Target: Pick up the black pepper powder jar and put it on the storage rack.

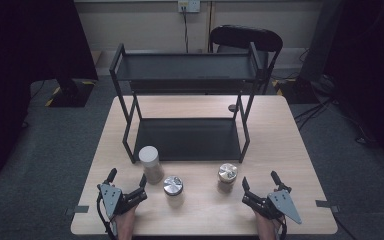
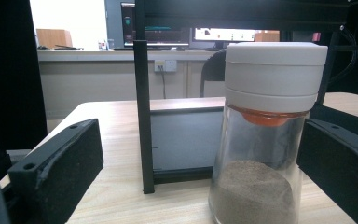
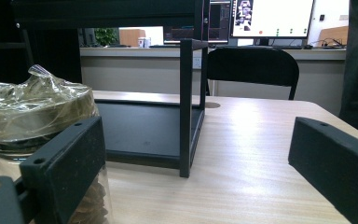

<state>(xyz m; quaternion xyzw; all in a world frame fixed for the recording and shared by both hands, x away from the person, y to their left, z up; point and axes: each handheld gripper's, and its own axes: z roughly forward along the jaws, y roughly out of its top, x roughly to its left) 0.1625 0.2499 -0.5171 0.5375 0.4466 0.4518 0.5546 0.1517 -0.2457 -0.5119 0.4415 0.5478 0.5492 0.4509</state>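
My left tongs are nearest, spread wide with nothing gripped, and the tall white-capped jar stands upright just ahead and slightly toward the inner jaw; in the left gripper view that jar sits between the black jaws, close to the right-hand one, though I can't tell whether it touches. Its long axis is vertical, powder in the bottom, so I'd judge a level approach from the side is what the grab needs. My right tongs are released too, holding nothing, with the foil-topped jar just ahead of the left-hand jaw; up close that jar shows crinkled wrap over its lid. Between the two hands a third jar with a silver lid stands apart from both. The left hand is nearer the tall one. Beyond, the two-tier black rack rests on the pale wooden surface, both shelves bare. Behind it a black chair, grey carpet, dark curtains either side.
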